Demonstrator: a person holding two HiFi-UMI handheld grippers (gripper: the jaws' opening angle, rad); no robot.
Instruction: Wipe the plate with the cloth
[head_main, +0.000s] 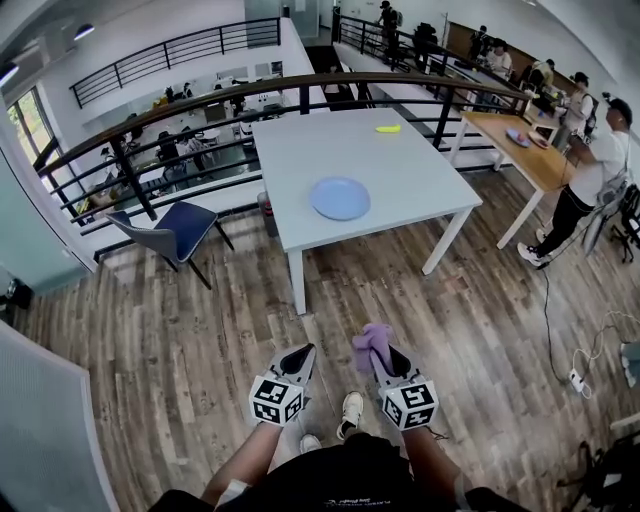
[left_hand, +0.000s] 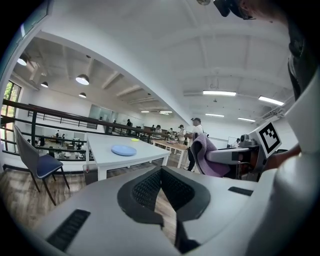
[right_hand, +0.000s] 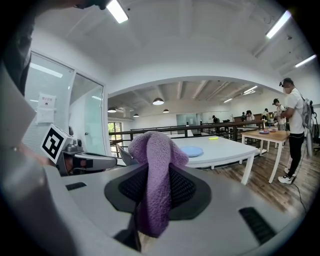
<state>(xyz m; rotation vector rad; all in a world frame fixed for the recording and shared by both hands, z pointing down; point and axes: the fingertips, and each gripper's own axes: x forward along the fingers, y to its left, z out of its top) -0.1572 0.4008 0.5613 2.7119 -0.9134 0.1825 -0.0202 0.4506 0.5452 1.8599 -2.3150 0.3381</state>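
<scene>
A round blue plate (head_main: 340, 198) lies on a white table (head_main: 410, 165) some way ahead of me; it also shows small in the left gripper view as the plate (left_hand: 123, 149) and in the right gripper view as the plate (right_hand: 192, 151). My right gripper (head_main: 383, 356) is held low over the wooden floor, shut on a purple cloth (head_main: 372, 340). The cloth (right_hand: 154, 172) stands bunched up between the jaws of the right gripper (right_hand: 159, 170). My left gripper (head_main: 302, 353) hangs beside it with its jaws together and nothing between them (left_hand: 160, 172). Both are far from the plate.
A small yellow object (head_main: 388, 128) lies at the table's far end. A blue chair (head_main: 180, 228) stands left of the table, a dark railing (head_main: 200, 100) runs behind it. At the right are a wooden table (head_main: 520, 150), a person (head_main: 590, 170) and cables (head_main: 578, 378) on the floor.
</scene>
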